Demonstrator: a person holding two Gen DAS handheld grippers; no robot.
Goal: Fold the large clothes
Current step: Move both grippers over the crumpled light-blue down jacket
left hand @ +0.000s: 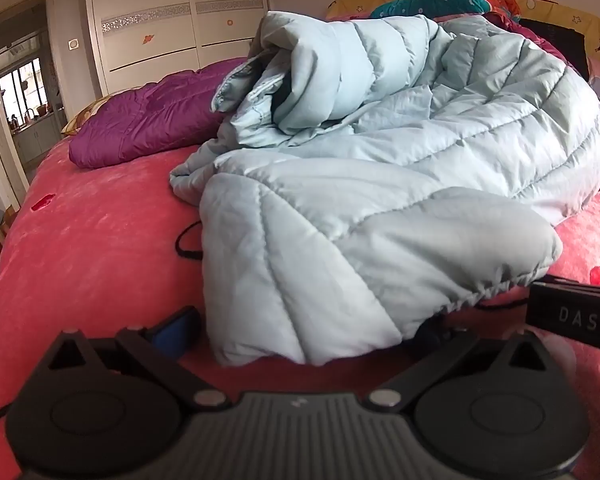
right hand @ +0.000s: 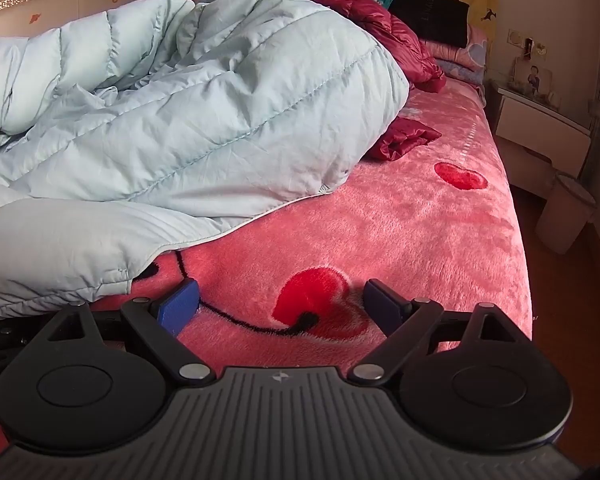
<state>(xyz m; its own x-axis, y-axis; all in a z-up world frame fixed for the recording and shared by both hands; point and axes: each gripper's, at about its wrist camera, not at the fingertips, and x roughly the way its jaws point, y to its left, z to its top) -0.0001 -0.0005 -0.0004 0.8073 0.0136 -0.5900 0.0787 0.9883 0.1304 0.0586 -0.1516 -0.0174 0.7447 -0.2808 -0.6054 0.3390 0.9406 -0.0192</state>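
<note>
A large pale blue quilted down coat (left hand: 380, 168) lies crumpled on the pink fleece bed cover (left hand: 100, 240). Its near sleeve with an elastic cuff (left hand: 480, 292) lies between the fingers of my left gripper (left hand: 304, 332), whose jaws stand wide apart; the right finger is hidden under the fabric. The right gripper's body (left hand: 572, 316) shows at the right edge there. In the right wrist view the coat (right hand: 204, 112) fills the left. My right gripper (right hand: 280, 308) is open and empty over the bed cover (right hand: 420, 220), beside the sleeve (right hand: 60, 248).
A purple down garment (left hand: 140, 124) lies at the far left of the bed. A dark red jacket (right hand: 380, 32) and bright bedding lie by the headboard. A nightstand (right hand: 540, 128) and a bin (right hand: 568, 216) stand right of the bed. Wardrobe doors (left hand: 180, 20) are behind.
</note>
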